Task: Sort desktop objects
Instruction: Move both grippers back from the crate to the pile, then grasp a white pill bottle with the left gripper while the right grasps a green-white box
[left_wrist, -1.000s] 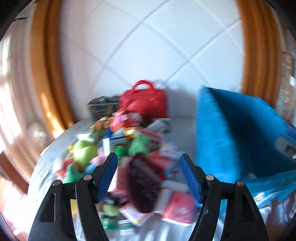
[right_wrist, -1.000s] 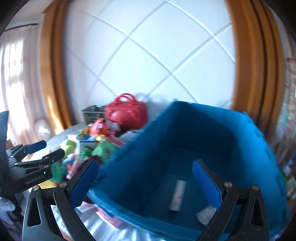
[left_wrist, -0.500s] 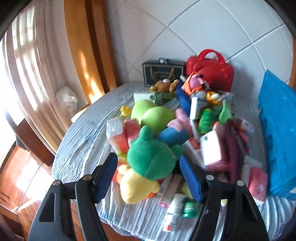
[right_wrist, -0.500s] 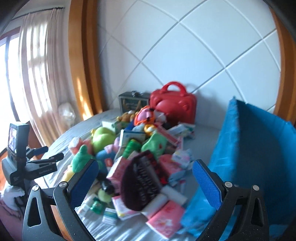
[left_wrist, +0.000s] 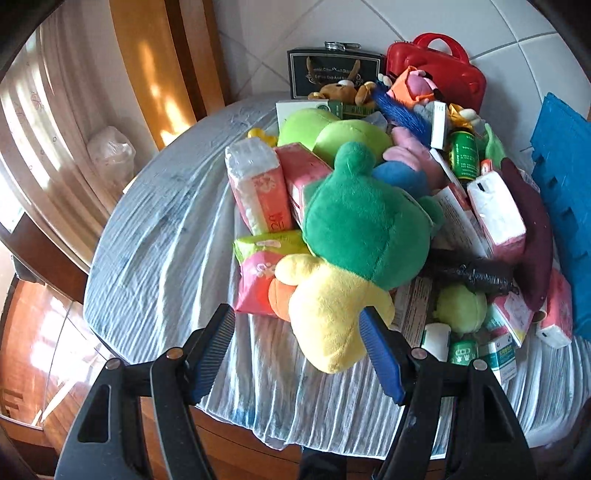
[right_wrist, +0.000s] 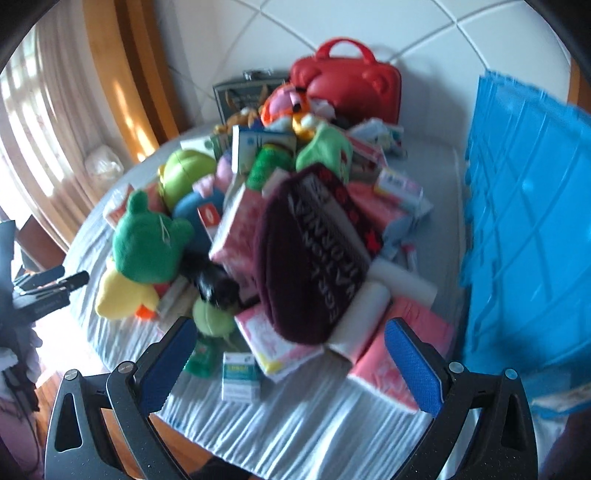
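While a second ago both cameras looked across at the tiled wall and the blue bin, they now tilt down onto the heap of things on the round table (left_wrist: 159, 236). Seen from the left wrist, the left gripper (left_wrist: 297, 352) has dropped toward the near edge of the pile, and the yellow plush (left_wrist: 328, 314) fills the lower middle of the frame, its end lying between the blue pads without touching either. Its jaws stand wide apart and hold nothing. Above the yellow plush sits the green plush (left_wrist: 364, 229), and tissue packs (left_wrist: 258, 192) lie at centre left.

Through the right wrist camera, the right gripper (right_wrist: 291, 363) has swung off the bin's inside: the blue bin (right_wrist: 528, 221) now stands at the right edge of the frame, and the dark maroon pouch (right_wrist: 310, 254) with white lettering takes the centre. Its jaws are also apart and empty, above a small white-and-green box (right_wrist: 240, 376) and pink packs (right_wrist: 391, 369) at the bottom. This frame is blurred, so finer detail is uncertain.

My reading is that both hands are coming back to the pile for a fresh pick, the left most likely for the yellow plush. Nearly the whole heap remains unsorted.
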